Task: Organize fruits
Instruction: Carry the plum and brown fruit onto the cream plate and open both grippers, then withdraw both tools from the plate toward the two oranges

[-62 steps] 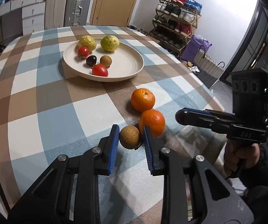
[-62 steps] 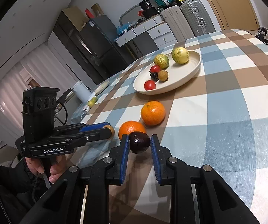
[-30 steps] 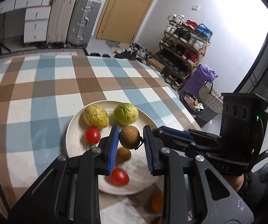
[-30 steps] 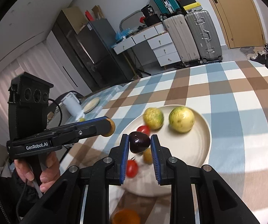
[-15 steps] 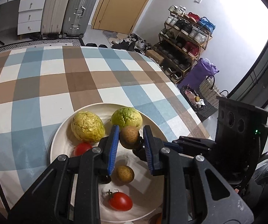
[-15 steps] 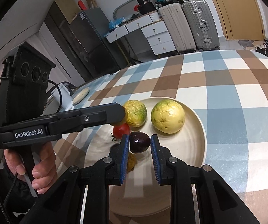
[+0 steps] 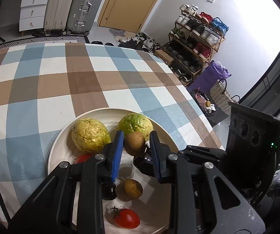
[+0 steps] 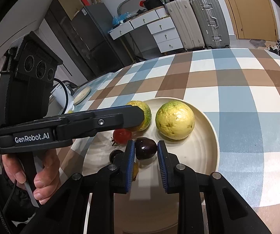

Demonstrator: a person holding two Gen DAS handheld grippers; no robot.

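My left gripper (image 7: pixel 136 144) is shut on a small brown fruit (image 7: pixel 134 143) and holds it over the cream plate (image 7: pixel 58 142). My right gripper (image 8: pixel 145 150) is shut on a dark purple fruit (image 8: pixel 145 148), also over the plate (image 8: pixel 212 136). On the plate lie a wrinkled yellow fruit (image 7: pixel 89 135), a green-yellow fruit (image 7: pixel 135 123), another brown fruit (image 7: pixel 132 188), a dark fruit (image 7: pixel 108 192) and two red tomatoes, one at the front (image 7: pixel 127 221). The left gripper's body (image 8: pixel 101 121) crosses the right wrist view.
The plate sits on a blue, brown and white checked tablecloth (image 7: pixel 52 81). The table edge drops off at the right, with a shoe rack (image 7: pixel 196 44) and bags beyond. Suitcases (image 8: pixel 198 21) and drawers stand at the back.
Both grippers have lowered and moved in closer over the plate, each still holding its fruit. The fruits on the plate look larger and nearer.
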